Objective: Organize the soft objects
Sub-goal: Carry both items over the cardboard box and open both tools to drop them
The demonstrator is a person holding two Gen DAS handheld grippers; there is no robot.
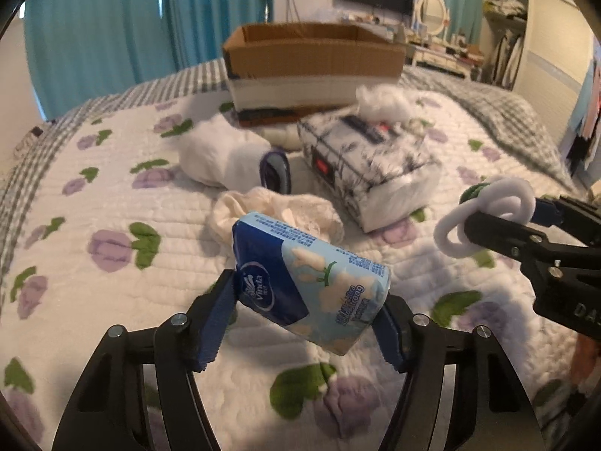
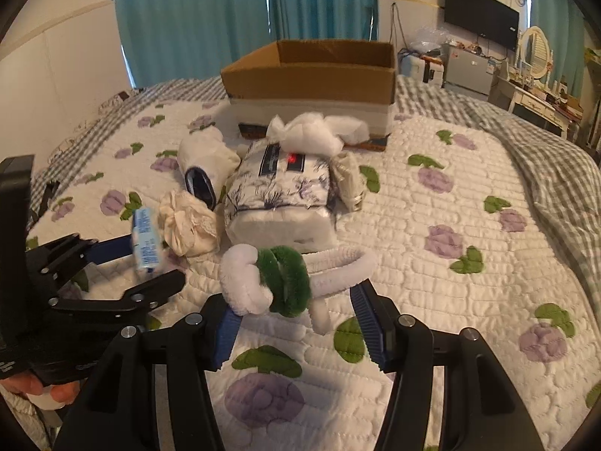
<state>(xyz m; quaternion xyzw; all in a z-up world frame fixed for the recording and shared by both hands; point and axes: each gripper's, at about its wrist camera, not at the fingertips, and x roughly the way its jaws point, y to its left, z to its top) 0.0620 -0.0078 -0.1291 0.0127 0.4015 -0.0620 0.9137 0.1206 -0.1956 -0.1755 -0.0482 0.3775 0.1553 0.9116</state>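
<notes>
My left gripper [image 1: 306, 317] is shut on a blue Vinda tissue pack [image 1: 311, 282], held above the quilt; it also shows in the right wrist view [image 2: 144, 238]. My right gripper [image 2: 296, 314] is shut on a white and green fuzzy ring toy [image 2: 278, 282], seen from the left wrist view [image 1: 484, 214] too. Ahead on the bed lie a large patterned tissue package [image 1: 368, 165], a cream lace cloth [image 1: 278, 206], a rolled white sock bundle [image 1: 221, 154] and white stuffing [image 2: 315, 131]. An open cardboard box [image 1: 315, 60] stands behind them.
The flowered quilt [image 2: 469, 300] covers the bed, with a grey checked blanket [image 2: 544, 158] at the right. Teal curtains [image 2: 225, 15], a wall TV [image 2: 480, 15] and a dresser with mirror [image 2: 533, 67] stand beyond the bed.
</notes>
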